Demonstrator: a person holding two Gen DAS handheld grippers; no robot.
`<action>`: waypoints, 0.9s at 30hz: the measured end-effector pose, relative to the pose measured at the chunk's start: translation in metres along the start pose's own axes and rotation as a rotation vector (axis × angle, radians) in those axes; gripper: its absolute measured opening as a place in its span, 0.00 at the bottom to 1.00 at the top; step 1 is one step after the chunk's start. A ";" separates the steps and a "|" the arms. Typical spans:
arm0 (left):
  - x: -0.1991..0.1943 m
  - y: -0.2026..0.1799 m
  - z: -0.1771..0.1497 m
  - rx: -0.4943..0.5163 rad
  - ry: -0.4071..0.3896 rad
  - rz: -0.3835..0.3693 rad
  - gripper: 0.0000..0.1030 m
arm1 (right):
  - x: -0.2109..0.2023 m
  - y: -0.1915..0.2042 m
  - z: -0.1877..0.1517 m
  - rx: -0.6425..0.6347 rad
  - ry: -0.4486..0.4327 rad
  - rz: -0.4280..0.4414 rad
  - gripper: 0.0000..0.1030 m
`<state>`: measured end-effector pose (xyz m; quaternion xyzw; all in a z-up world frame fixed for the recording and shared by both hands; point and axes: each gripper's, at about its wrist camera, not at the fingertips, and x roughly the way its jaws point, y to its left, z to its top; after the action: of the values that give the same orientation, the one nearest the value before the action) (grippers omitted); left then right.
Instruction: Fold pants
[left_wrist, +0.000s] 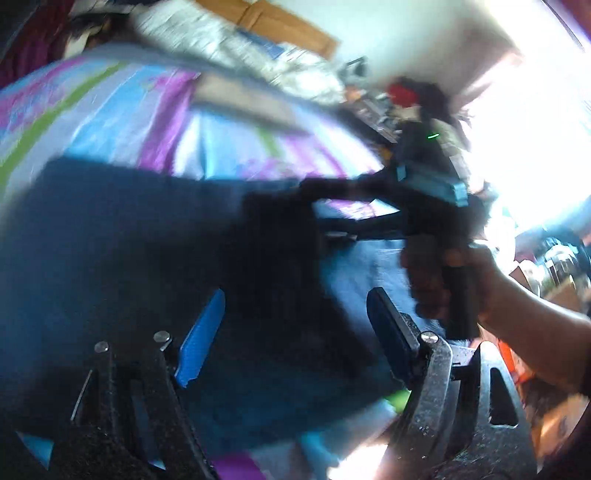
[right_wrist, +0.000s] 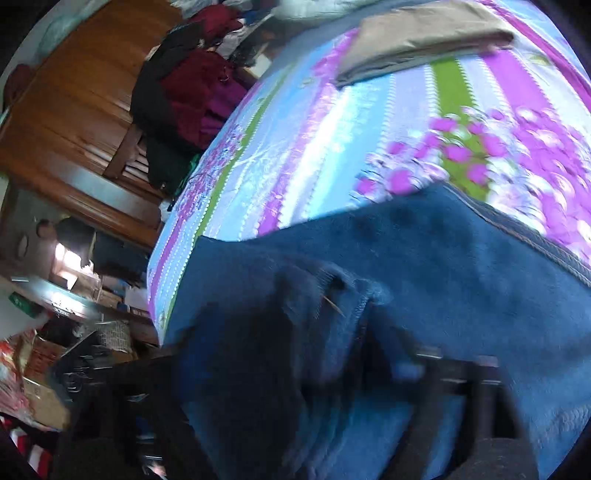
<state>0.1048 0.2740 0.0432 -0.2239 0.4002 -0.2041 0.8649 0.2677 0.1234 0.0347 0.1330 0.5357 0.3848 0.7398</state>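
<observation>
While the right gripper (left_wrist: 317, 218) grips the dark blue denim pants (right_wrist: 424, 266) on the striped floral bedspread (right_wrist: 314, 147), the left gripper (left_wrist: 295, 325), fingers wide and empty, should pinch the opposite edge for an even fold.

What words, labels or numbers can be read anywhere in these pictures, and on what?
None can be read.
Green tag at the left edge of the right view: white marks, too blurred.
Printed paper under the bed: too small.
Jeans: no label visible.
</observation>
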 end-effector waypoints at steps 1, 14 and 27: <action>0.012 0.008 0.000 -0.033 0.040 0.017 0.75 | -0.002 0.015 0.002 -0.092 -0.032 -0.034 0.14; -0.060 0.019 -0.009 -0.027 -0.081 0.022 0.77 | -0.085 0.016 -0.074 -0.118 -0.196 -0.294 0.63; -0.122 0.144 -0.035 -0.288 -0.088 0.400 0.50 | -0.078 0.055 -0.157 -0.241 -0.104 -0.299 0.42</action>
<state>0.0299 0.4482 0.0171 -0.2698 0.4237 0.0404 0.8637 0.0936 0.0710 0.0603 -0.0178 0.4604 0.3248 0.8260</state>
